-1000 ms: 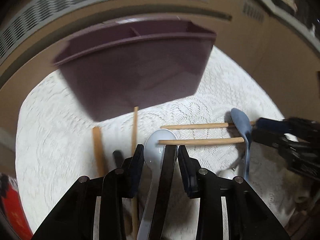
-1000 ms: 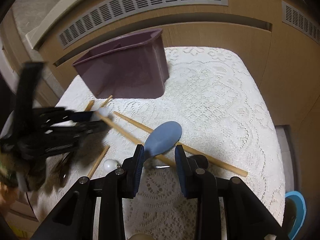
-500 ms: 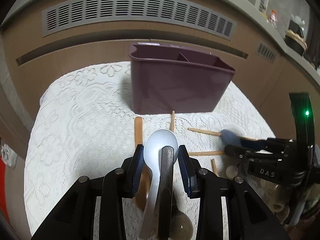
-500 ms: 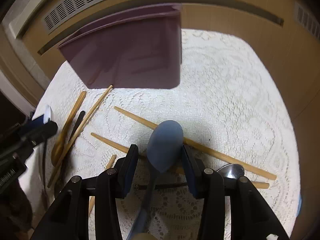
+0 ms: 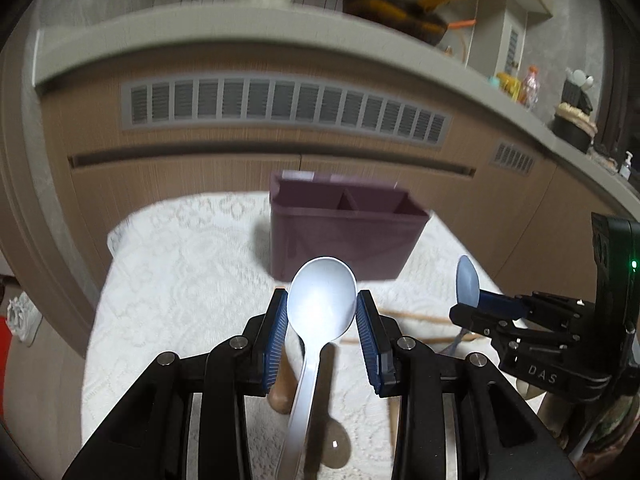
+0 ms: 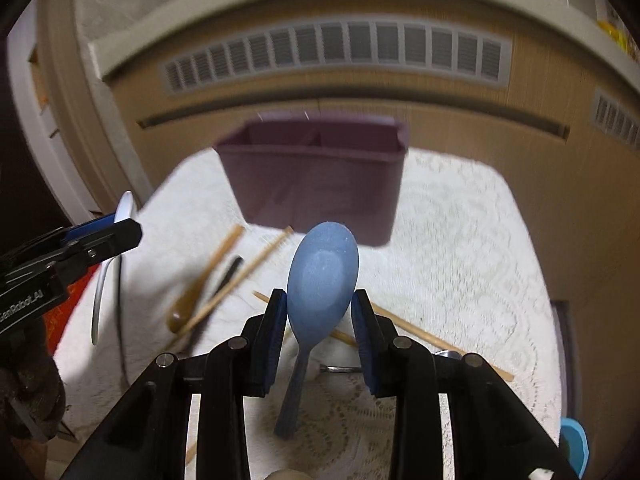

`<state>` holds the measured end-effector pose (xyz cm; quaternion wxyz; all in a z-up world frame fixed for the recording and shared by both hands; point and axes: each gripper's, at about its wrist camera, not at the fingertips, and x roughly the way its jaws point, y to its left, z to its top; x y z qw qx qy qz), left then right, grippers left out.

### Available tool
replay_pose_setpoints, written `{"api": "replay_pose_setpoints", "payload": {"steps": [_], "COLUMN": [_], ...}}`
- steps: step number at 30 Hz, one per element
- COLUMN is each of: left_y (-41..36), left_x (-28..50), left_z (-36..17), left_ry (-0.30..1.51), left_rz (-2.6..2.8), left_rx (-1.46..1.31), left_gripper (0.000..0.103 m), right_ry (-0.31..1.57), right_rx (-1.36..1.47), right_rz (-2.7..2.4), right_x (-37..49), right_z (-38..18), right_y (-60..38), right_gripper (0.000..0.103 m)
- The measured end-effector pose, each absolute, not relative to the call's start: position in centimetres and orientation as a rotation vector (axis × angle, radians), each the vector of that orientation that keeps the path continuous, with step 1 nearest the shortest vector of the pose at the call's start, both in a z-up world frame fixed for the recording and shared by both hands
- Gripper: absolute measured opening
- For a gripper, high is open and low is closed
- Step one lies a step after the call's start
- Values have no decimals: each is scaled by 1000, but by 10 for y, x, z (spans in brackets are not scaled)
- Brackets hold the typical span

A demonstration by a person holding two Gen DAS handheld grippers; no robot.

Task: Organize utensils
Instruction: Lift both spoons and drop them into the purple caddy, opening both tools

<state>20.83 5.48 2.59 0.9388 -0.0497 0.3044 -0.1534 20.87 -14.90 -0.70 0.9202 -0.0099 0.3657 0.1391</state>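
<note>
My left gripper (image 5: 322, 312) is shut on a white spoon (image 5: 320, 304), bowl up, held above the lace-covered table. My right gripper (image 6: 320, 312) is shut on a blue spoon (image 6: 322, 276), bowl up. A purple divided utensil box (image 5: 344, 236) stands at the far side of the table; it also shows in the right wrist view (image 6: 316, 176). The right gripper with the blue spoon (image 5: 467, 282) shows at the right of the left wrist view. The left gripper (image 6: 100, 236) shows at the left of the right wrist view.
Wooden chopsticks (image 6: 240, 280), a brown wooden spoon (image 6: 200, 284), a black utensil (image 6: 224, 272) and a metal spoon (image 6: 448, 354) lie on the white lace cloth (image 6: 460, 260). A wooden cabinet with vent grilles (image 5: 280, 108) stands behind the table. A blue object (image 6: 574, 446) sits off the table's right edge.
Both grippers have lifted with their spoons, away from the table. The purple box now looks farther off and its compartments show from above.
</note>
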Motion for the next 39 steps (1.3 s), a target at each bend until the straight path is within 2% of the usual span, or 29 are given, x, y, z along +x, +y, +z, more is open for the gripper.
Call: {"api": "replay_pose_setpoints", "payload": {"steps": [5, 11, 14, 17, 21, 25, 32, 39], "left_y": [52, 50, 52, 52, 46, 36, 30, 22], "left_x": [206, 243, 271, 303, 348, 381, 404, 414], "left_z": [77, 156, 178, 185, 173, 139, 61, 15], "left_ry": [490, 274, 215, 183, 192, 213, 284, 383], "left_rz": [-338, -372, -421, -453, -431, -363, -294, -268], "left_rx": [-113, -147, -198, -249, -294, -294, -311, -282], "left_gripper": [35, 36, 36, 36, 36, 36, 36, 36], "right_ry": [615, 396, 294, 251, 268, 342, 482, 572], "right_rx": [-26, -73, -98, -115, -127, -122, -114, -114], "right_rz": [315, 289, 253, 227, 204, 198, 214, 222], "right_x": [199, 220, 240, 261, 288, 318, 346, 352], "right_z": [39, 122, 157, 168, 155, 122, 63, 24], "right_y": [-143, -144, -146, -149, -153, -156, -155, -151], "right_gripper": [31, 31, 31, 31, 31, 31, 31, 31]}}
